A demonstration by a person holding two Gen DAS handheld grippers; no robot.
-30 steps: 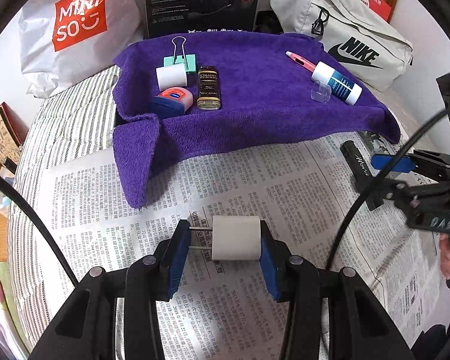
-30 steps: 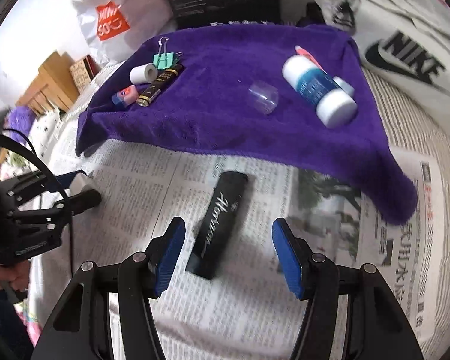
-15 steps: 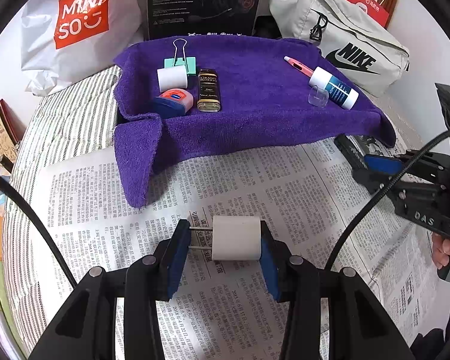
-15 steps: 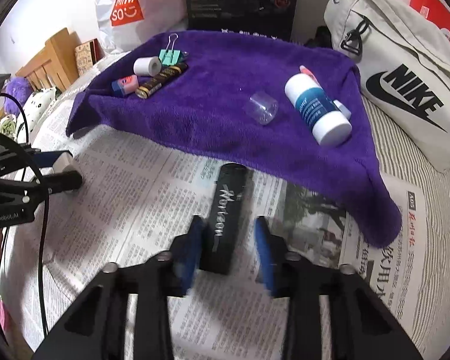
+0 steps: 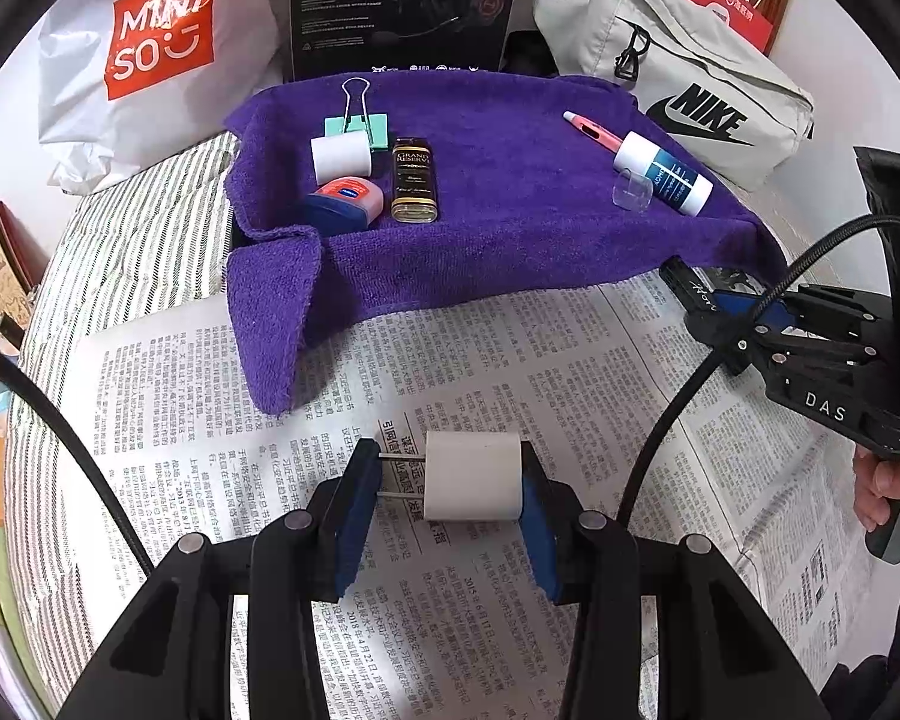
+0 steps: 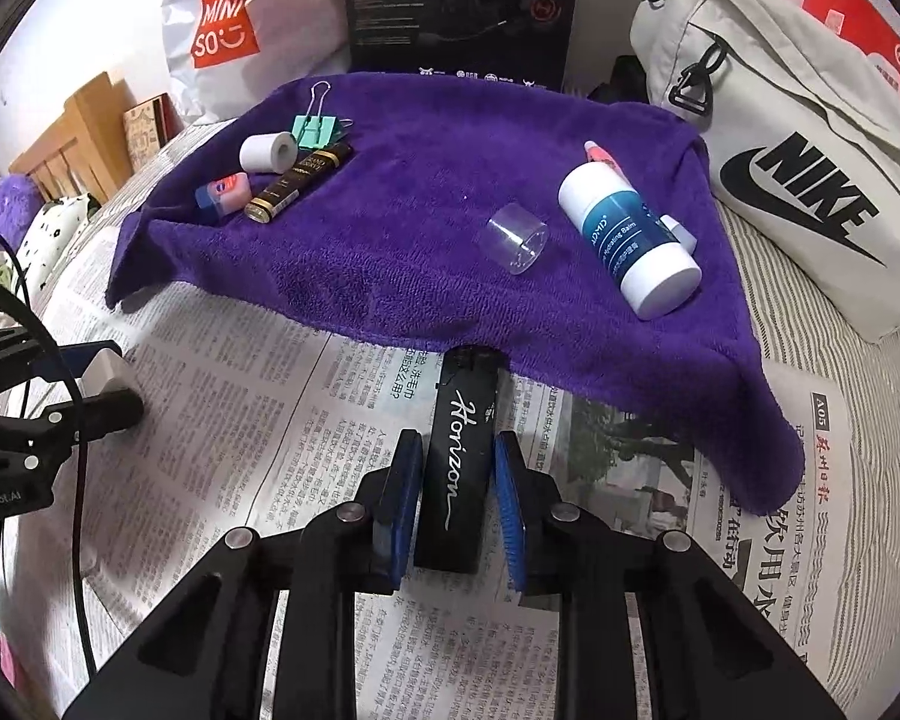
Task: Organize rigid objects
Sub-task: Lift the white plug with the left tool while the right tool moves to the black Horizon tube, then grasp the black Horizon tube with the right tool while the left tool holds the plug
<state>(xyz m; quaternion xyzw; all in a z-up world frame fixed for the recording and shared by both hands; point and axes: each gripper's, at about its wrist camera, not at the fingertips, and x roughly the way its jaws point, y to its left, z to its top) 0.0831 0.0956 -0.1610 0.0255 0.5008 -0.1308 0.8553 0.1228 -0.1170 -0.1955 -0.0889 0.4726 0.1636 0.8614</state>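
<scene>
A white plug (image 5: pixel 473 476) is clamped in the left gripper (image 5: pixel 450 501) above the newspaper (image 5: pixel 462 360), prongs pointing left across the fingers. A black box (image 6: pixel 459 462) is pinched by the right gripper (image 6: pixel 457 507), lying lengthwise along the fingers, far end touching the purple towel (image 6: pixel 426 210).

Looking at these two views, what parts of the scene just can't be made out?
- Left wrist view: most of the black case, behind the right hand-held gripper.
- Right wrist view: pink pen mostly behind the white bottle.
- Both views: newspaper print too small; the person's hand cut by the edge.
</scene>
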